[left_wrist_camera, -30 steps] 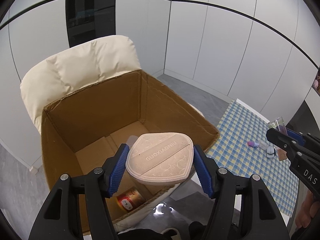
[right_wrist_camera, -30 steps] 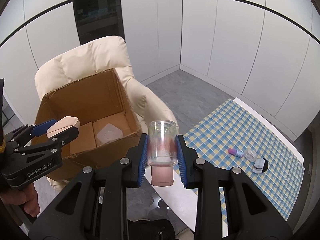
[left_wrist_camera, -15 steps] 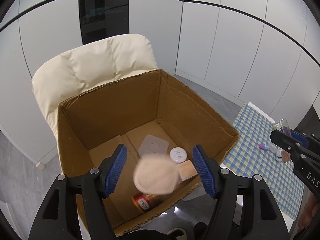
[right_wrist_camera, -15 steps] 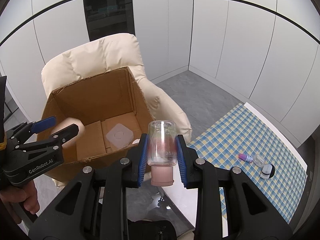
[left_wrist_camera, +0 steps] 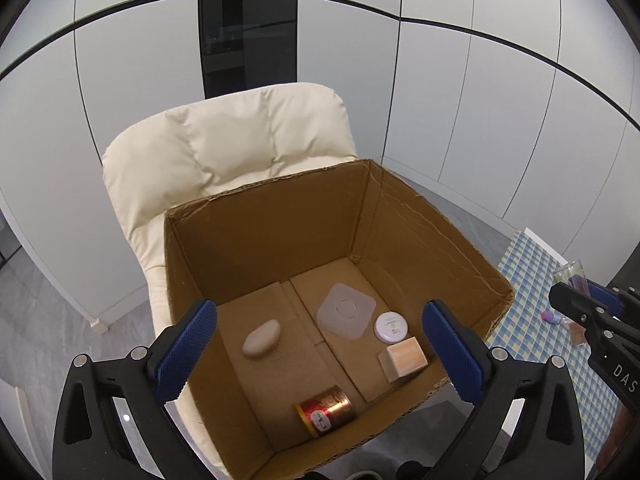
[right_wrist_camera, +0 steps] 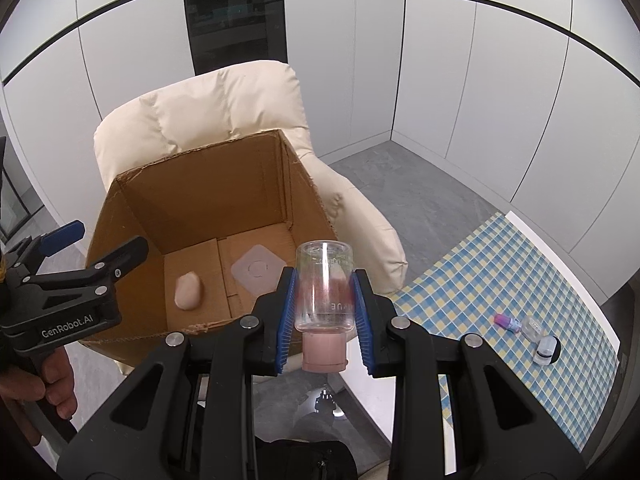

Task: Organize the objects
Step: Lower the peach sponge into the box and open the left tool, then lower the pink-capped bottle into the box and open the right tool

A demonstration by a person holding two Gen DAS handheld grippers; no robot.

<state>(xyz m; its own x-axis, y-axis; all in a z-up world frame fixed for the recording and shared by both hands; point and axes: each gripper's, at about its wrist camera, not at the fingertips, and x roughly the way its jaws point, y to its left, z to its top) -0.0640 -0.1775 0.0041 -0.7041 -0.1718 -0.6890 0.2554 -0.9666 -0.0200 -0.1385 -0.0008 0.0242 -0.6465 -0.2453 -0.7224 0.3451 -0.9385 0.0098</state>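
Your left gripper (left_wrist_camera: 318, 350) jaws just opened wide, empty, above cardboard box (left_wrist_camera: 404, 216); pink pad (left_wrist_camera: 262, 337) on box floor. Your right gripper (right_wrist_camera: 325, 316) clamps clear bottle (right_wrist_camera: 325, 292).

2 wrist fisheyes, angled down from above, sharing cardboard box (left_wrist_camera: 400, 216).

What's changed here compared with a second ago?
The left gripper has just opened its jaws and dropped the beige pad, which now lies on the cardboard box floor. The right gripper stays clamped on the clear bottle.
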